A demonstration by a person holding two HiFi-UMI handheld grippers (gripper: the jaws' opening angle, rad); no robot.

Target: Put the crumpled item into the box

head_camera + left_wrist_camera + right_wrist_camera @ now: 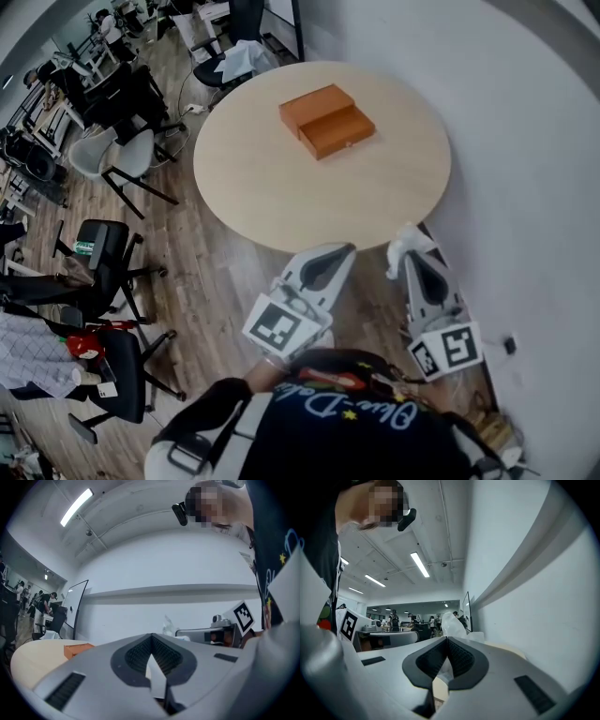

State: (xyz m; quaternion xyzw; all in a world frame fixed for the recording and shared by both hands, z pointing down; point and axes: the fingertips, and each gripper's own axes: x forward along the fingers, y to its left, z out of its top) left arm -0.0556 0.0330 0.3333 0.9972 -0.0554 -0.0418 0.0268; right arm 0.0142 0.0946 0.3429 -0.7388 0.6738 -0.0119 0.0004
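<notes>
Right hand-held gripper [409, 253] pinching crumpled white item [405, 238] at tips; left hand-held gripper [341, 252] closed, empty.

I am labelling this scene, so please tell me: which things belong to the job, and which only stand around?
Job: crumpled paper, held in the shut right gripper; brown box on the round table.

Standing around: black chair; white chair; left gripper, shut and empty.
</notes>
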